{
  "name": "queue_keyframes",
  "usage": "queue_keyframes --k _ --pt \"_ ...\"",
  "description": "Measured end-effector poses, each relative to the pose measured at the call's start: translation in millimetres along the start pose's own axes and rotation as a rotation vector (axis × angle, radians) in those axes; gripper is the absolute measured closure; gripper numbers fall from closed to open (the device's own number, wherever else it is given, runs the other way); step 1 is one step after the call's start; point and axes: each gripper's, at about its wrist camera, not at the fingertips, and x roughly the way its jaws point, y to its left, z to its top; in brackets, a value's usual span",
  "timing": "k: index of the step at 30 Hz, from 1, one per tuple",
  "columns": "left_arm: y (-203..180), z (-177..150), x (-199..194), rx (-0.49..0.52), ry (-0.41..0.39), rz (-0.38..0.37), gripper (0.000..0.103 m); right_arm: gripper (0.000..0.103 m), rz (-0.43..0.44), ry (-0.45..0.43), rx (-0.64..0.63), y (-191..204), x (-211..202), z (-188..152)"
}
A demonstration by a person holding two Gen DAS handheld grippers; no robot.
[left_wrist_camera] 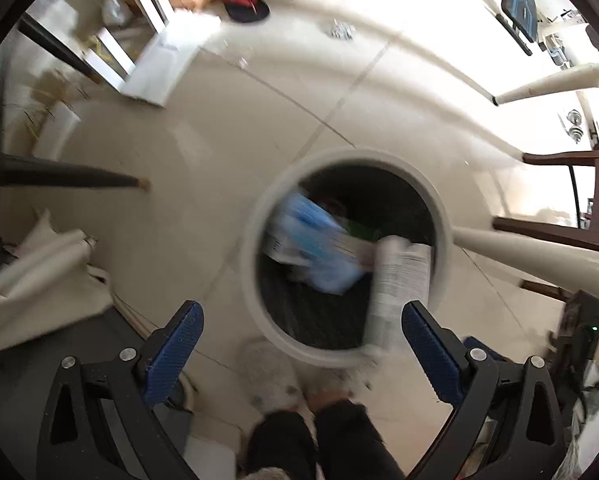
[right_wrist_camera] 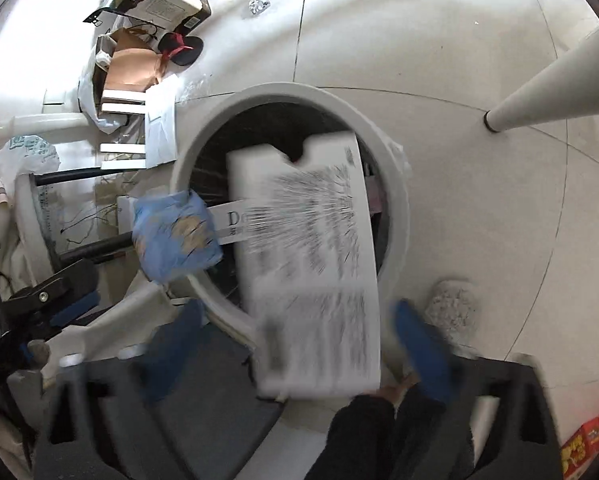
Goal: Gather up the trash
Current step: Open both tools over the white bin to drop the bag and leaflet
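Tiled floor (right_wrist_camera: pixel 459 80); carton (right_wrist_camera: pixel 311 264) (blurred) between right gripper (right_wrist_camera: pixel 295 344) fingers.

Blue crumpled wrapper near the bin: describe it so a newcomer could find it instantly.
Start at the round white trash bin on the pale tiled floor. At its left rim, in the right wrist view, is the blue crumpled wrapper. Unlike the white printed paper box beside it, it is soft, wrinkled and blue with pale patches.

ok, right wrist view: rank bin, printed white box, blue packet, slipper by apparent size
1. bin
2. printed white box, close behind; nearer the camera, so unsure
3. blue packet
4. slipper, smallest
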Motion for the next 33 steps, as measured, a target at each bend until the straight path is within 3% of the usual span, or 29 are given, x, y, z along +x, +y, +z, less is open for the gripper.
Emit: queue_keyframes --k 3,13,21,33 --pt "4.7 -6.1 -5.3 0.012 -0.034 0.080 0.002 0.000 -0.059 -0.027 -0.025 -1.0 -3.0 -1.3" --pt "0.9 -25.6 -36.9 0.003 -0.042 0.163 0.002 0.000 -0.244 -0.075 -0.093 17.1 -41.7 -7.8" --pt "-11.6 -45.3 -95.4 0.023 -0.068 0.184 0.002 0.000 -0.272 -0.096 -0.123 37.8 -102.4 -30.3" --pt "-30.2 -91.7 -213.1 0.051 -0.058 0.165 0.002 0.000 -0.281 -0.124 -0.168 88.1 -240.3 -78.3"
